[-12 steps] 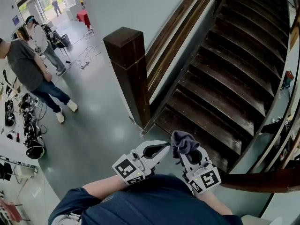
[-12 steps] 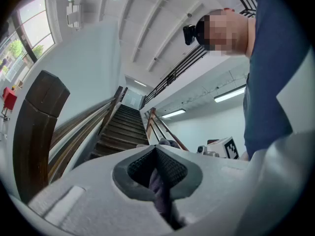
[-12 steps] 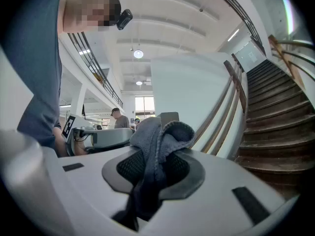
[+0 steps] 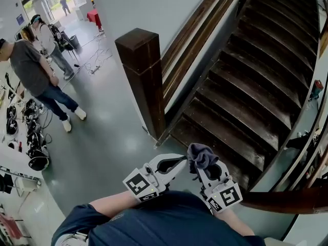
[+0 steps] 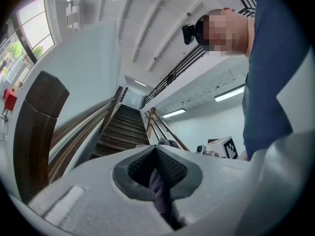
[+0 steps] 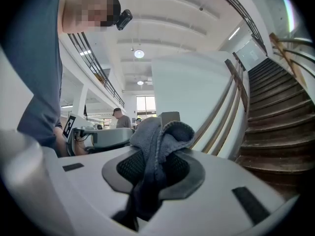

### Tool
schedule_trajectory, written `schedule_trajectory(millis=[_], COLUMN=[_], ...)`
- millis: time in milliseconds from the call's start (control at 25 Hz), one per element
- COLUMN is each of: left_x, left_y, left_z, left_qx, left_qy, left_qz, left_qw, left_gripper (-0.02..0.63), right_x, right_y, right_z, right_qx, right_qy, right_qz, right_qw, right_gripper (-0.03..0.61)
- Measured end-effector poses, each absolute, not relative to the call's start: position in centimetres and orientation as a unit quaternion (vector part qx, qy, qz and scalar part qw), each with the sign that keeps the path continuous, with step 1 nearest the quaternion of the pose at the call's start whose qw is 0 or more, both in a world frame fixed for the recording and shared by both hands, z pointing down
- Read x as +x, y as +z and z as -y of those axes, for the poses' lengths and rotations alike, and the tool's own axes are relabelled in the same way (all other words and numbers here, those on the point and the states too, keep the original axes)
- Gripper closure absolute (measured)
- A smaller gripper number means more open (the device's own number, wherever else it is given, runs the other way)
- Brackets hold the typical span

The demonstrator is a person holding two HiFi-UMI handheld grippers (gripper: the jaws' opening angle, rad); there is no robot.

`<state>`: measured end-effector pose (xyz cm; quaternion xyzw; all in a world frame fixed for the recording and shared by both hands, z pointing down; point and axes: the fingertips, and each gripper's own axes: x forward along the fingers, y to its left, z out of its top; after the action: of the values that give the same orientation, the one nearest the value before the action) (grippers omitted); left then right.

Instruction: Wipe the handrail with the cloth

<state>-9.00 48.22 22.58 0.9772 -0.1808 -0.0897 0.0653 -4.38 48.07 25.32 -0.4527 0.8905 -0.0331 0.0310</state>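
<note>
A grey cloth (image 4: 201,156) bunches at the tip of my right gripper (image 4: 204,167), which is shut on it. In the right gripper view the cloth (image 6: 156,146) bulges up out of the closed jaws. My left gripper (image 4: 177,162) is level with it, its tip touching the cloth. Its jaws are together, with a thin strip of cloth (image 5: 160,191) pinched in the seam. The dark wooden handrail (image 4: 204,18) climbs up and right from a square newel post (image 4: 142,76). Both grippers sit low, close to my chest and well short of the rail.
Dark wooden stairs (image 4: 256,81) rise to the upper right. A second wooden rail (image 4: 287,199) crosses the lower right beside my right gripper. Two people (image 4: 36,70) stand on the grey floor at the left, among cables and gear (image 4: 31,142).
The head view has shifted a little. Both grippers and the cloth hold the same pose.
</note>
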Motion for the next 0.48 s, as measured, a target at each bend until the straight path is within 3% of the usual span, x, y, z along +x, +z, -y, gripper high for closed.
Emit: schedule_trajectory(millis=[480], left_x=[-6.7], left_y=[22.0], left_z=[-49.0], left_qx=[0.973], left_qy=[-0.082], left_qz=[0.211], left_qw=[0.049], left_gripper=[0.609], right_x=[-1.9], right_y=[25.2], right_z=[-48.6], right_qx=[-0.427], right_qy=[-0.038], right_qz=[-0.902], right_qw=[0.052], right_gripper=[0.483])
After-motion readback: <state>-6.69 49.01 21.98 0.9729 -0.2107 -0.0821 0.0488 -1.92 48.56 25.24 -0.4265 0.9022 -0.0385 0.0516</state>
